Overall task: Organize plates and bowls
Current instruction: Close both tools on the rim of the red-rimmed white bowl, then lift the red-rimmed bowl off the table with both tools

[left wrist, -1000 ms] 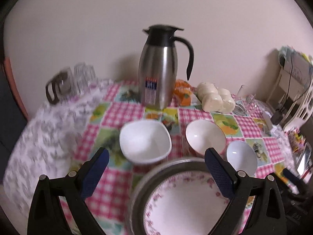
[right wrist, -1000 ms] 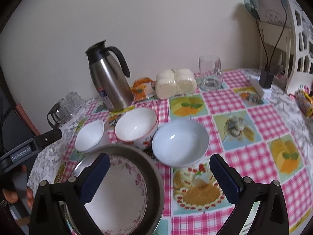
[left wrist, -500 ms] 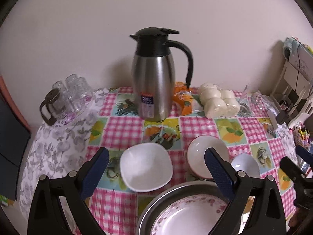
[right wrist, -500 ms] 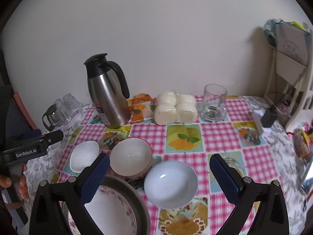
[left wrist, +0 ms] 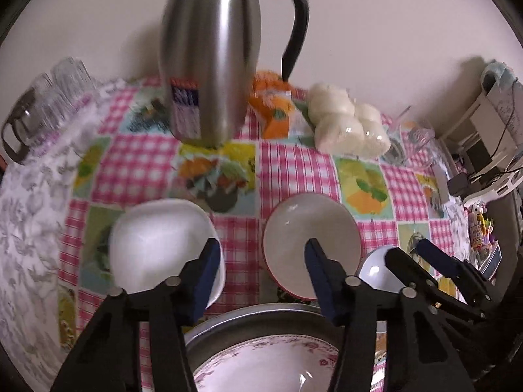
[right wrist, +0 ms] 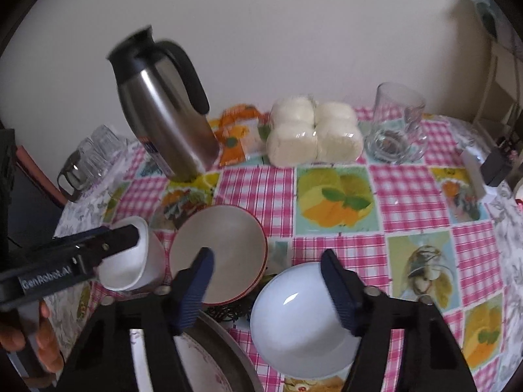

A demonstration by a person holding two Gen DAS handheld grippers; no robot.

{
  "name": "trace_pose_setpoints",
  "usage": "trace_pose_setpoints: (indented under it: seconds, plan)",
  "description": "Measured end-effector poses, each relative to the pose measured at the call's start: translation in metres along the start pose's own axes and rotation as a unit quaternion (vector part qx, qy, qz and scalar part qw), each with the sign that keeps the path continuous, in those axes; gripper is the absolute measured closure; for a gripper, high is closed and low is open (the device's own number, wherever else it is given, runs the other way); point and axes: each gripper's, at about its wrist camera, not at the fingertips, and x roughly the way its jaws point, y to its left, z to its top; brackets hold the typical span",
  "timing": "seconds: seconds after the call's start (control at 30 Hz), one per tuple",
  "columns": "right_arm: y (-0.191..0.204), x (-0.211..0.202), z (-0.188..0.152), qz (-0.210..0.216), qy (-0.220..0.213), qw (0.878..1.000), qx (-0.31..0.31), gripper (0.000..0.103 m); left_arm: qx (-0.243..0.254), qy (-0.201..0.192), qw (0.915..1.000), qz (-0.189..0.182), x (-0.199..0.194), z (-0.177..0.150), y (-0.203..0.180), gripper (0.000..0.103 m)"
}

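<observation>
Off my left gripper's [left wrist: 260, 254] left finger sits the white rounded-square bowl [left wrist: 160, 245], its right rim just behind that fingertip. My left jaws stand part open and hold nothing. Between and beyond them rests the round cream bowl with a red rim [left wrist: 312, 241], with the right fingertip in front of its centre. Below the jaws lies the floral-patterned plate inside a grey metal pan [left wrist: 261, 359]. Further ahead stands the stainless steel jug with a black handle [left wrist: 212, 58].

My right gripper [right wrist: 266, 261] is likewise part open and empty. Its left finger overlaps the cream bowl [right wrist: 222, 245]; the pale blue round bowl [right wrist: 300, 320] lies between the jaws, its right rim hidden behind the right finger. Whether either finger touches a bowl, I cannot tell. Everything rests on the pink checked tablecloth [right wrist: 408, 189].
</observation>
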Motion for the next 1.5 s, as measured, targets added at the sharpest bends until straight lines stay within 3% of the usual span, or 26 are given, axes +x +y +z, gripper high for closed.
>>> trace_pose_setpoints:
  seconds: [0.33, 0.63, 0.8, 1.0, 1.27, 1.5]
  plan:
    - [0.005, 0.051, -0.003, -0.001, 0.045, 0.999, -0.015, 0.068, 0.014, 0.039, 0.9991, 0.001, 0.042, -0.003, -0.007, 0.074]
    - [0.008, 0.073, -0.006, 0.004, 0.061, 0.998, -0.028, 0.086, 0.020, 0.064, 0.9977, 0.006, 0.067, -0.008, -0.012, 0.079]
    - [0.011, 0.082, -0.007, -0.005, 0.065, 0.997, -0.035, 0.085, 0.011, 0.078, 0.9969, 0.002, 0.082, -0.012, -0.011, 0.079]
    - [0.013, 0.088, -0.008, -0.013, 0.065, 0.997, -0.039, 0.088, 0.008, 0.073, 0.9973, 0.005, 0.085, -0.015, -0.010, 0.086]
    - [0.011, 0.082, -0.009, 0.000, 0.050, 0.998, -0.024, 0.090, -0.003, 0.041, 0.9991, 0.005, 0.075, -0.015, -0.006, 0.089]
    - [0.010, 0.057, -0.008, 0.011, 0.020, 1.000, -0.010, 0.090, 0.004, 0.000, 1.0000, 0.003, 0.039, -0.010, -0.011, 0.089]
